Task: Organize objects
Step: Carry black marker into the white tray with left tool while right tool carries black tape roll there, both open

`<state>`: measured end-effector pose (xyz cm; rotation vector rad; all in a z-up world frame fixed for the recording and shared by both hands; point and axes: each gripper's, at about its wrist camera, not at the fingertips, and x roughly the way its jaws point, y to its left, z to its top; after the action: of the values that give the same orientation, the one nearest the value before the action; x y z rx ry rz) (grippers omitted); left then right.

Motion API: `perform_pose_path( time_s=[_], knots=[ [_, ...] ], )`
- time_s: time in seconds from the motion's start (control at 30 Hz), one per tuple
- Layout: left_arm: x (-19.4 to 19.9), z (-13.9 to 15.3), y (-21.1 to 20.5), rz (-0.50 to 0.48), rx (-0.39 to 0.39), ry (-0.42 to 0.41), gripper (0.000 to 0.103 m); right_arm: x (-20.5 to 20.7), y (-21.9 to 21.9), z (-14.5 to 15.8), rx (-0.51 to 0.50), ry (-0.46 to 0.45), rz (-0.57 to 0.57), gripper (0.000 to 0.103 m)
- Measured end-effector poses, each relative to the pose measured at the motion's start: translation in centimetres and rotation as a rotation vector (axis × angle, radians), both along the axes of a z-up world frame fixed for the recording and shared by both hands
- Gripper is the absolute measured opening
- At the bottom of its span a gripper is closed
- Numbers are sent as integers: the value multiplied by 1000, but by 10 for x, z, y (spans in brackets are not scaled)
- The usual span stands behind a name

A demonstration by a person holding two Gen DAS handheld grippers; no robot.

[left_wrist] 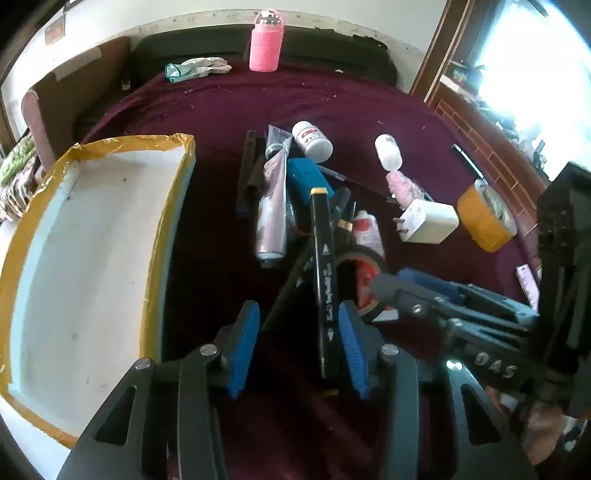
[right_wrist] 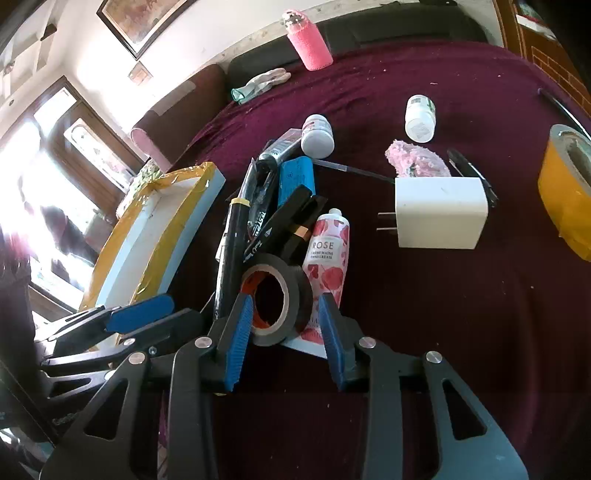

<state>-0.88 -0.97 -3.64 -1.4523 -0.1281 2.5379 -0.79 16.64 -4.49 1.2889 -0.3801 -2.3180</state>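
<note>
A maroon cloth is spread over the surface. Behind it a black sofa is set against a white wall, where a framed picture is hung. Bright daylight is admitted through wood-framed windows.

Daylight floods in hard from the window, blown out to pure white on the right of the left wrist view and the left of the right wrist one. The maroon cloth goes murky near the lens. Heavy fisheye bending at the edges, the right gripper looks smeared
</note>
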Motion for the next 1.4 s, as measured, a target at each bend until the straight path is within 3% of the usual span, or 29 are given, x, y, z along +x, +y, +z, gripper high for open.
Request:
perform_pose_path(
  time_s=[0.07,0.13,0.27,0.43,0.83,1.03,1.13,1.4],
  knots=[
    [-3,-2,1,-9,6,-8,40,-4,-2,-4,10,-9,9,30],
    [-6,-6,5,-20,7,-28,40,-6,-3,-9,4,-26,23,16],
    [-8,-8,14,-42,-9,-18,39,-5,3,-12,10,-27,24,15],
    [-16,-16,19,-50,-11,-45,15,-5,9,-11,20,-29,13,14],
    [-9,-21,12,-41,71,-38,13,-7,-2,-13,71,-26,-2,17],
    [12,2,5,-8,51,50,12,2,7,-7,39,-40,-44,14],
    [19,18,-4,6,85,62,12,13,14,1,31,-21,-73,14],
    [51,52,-43,84,88,81,12,42,-12,39,-27,47,6,14]
  ],
)
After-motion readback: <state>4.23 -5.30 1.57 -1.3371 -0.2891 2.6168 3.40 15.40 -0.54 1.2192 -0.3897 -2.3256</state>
